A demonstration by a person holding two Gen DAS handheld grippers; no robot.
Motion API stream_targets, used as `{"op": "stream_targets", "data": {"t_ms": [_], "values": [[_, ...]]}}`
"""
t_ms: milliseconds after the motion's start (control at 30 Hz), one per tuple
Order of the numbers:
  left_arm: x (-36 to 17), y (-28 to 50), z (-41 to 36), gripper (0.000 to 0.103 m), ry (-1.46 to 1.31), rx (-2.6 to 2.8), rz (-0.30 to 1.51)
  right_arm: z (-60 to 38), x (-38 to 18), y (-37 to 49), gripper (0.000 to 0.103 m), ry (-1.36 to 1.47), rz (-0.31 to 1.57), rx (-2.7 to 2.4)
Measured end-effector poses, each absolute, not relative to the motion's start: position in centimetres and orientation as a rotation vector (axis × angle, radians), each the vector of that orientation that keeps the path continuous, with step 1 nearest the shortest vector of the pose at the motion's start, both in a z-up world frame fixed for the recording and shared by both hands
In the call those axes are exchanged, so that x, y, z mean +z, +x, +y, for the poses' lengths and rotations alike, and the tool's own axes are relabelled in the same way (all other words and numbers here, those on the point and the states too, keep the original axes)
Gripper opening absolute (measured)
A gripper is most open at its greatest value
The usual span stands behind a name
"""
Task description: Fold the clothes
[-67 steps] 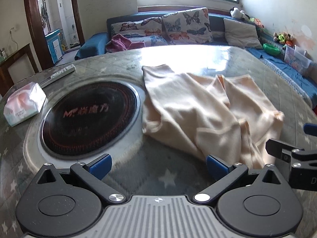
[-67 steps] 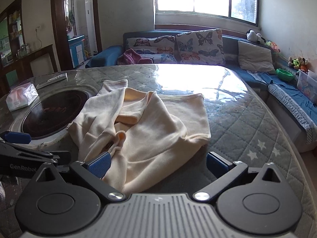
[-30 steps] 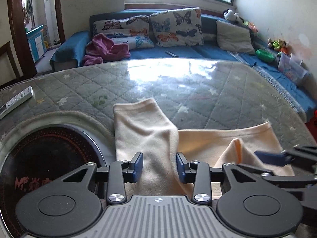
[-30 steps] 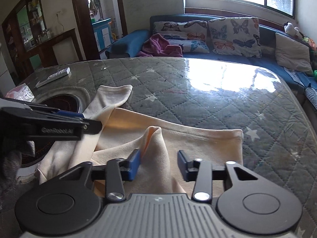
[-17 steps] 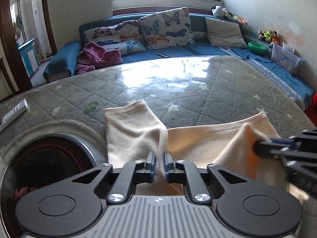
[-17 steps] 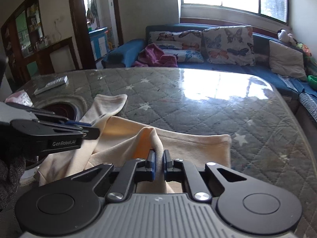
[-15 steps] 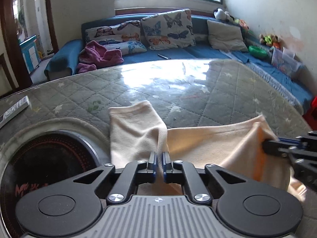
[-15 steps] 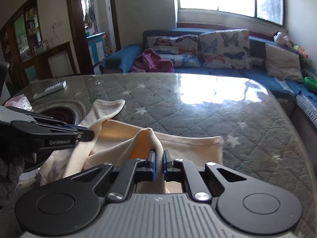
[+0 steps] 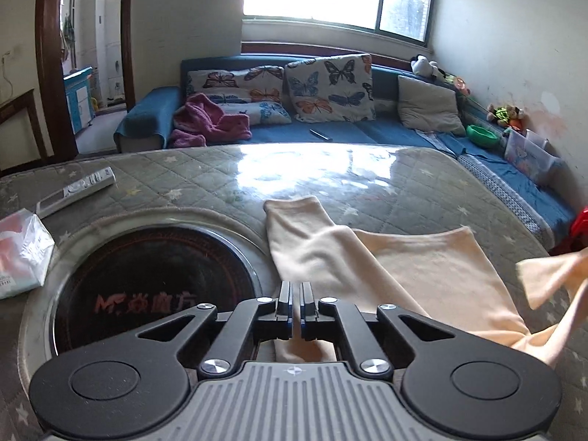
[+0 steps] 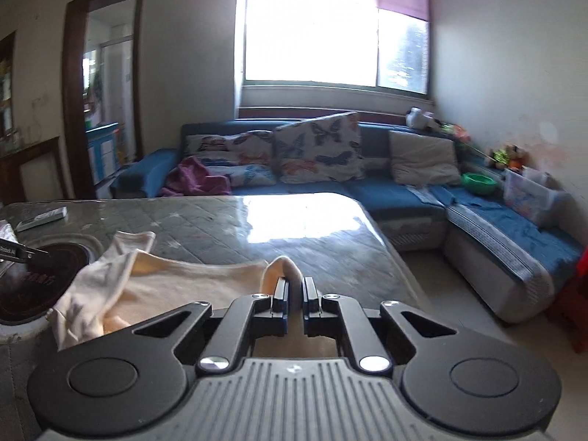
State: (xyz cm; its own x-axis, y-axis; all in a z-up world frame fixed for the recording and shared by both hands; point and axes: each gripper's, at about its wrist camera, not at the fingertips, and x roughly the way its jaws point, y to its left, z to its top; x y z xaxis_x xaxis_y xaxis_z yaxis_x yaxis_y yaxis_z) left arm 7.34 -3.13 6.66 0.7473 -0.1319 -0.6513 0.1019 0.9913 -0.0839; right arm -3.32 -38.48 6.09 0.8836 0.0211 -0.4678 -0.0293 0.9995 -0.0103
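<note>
Both grippers have just pinched the garment and begun to draw it apart; a second ago their jaws were only half closed around it, so I judge the spreading step is under way before any fold. The left gripper [image 9: 296, 296] is pressed together on the garment [image 9: 422, 268] near its sleeve. The right gripper [image 10: 293, 294] likewise pinches a raised fold of it. Ahead of both, the cloth trails over the table [image 9: 367, 169], with the cooktop [image 9: 147, 275] left of the left gripper.
</note>
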Motion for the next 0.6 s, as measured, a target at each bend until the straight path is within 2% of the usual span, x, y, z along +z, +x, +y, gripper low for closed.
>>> {"op": "stream_targets", "data": {"t_ms": [67, 167, 267, 333, 400, 467, 533, 600], "values": [[6.6, 7.5, -3.8, 0.007, -0.046, -0.142, 0.721, -39.5, 5.0, -5.6, 0.006, -0.006, 0.523, -0.018], [6.5, 8.3, -5.4, 0.02, -0.028, -0.15, 0.726, -40.6, 3.3, -7.6, 0.007, 0.011, 0.589, -0.063], [6.2, 9.4, -7.0, 0.052, -0.002, -0.154, 0.728, -41.7, 1.8, -8.9, 0.011, 0.043, 0.652, -0.098], [5.9, 10.4, -8.1, 0.052, 0.019, -0.149, 0.729, -42.5, 1.2, -9.5, 0.014, 0.051, 0.67, -0.119], [5.5, 11.6, -9.1, 0.059, 0.036, -0.143, 0.739, -43.1, 1.1, -9.8, 0.025, 0.065, 0.662, -0.14], [4.9, 12.9, -10.1, 0.06, 0.06, -0.128, 0.745, -43.7, 1.3, -9.8, 0.043, 0.086, 0.639, -0.156], [4.0, 14.3, -11.1, 0.06, 0.099, -0.106, 0.76, -44.1, 1.5, -9.2, 0.047, 0.098, 0.628, -0.151], [2.9, 15.5, -11.9, 0.06, 0.131, -0.085, 0.784, -44.4, 1.6, -8.4, 0.056, 0.104, 0.621, -0.146]]}}
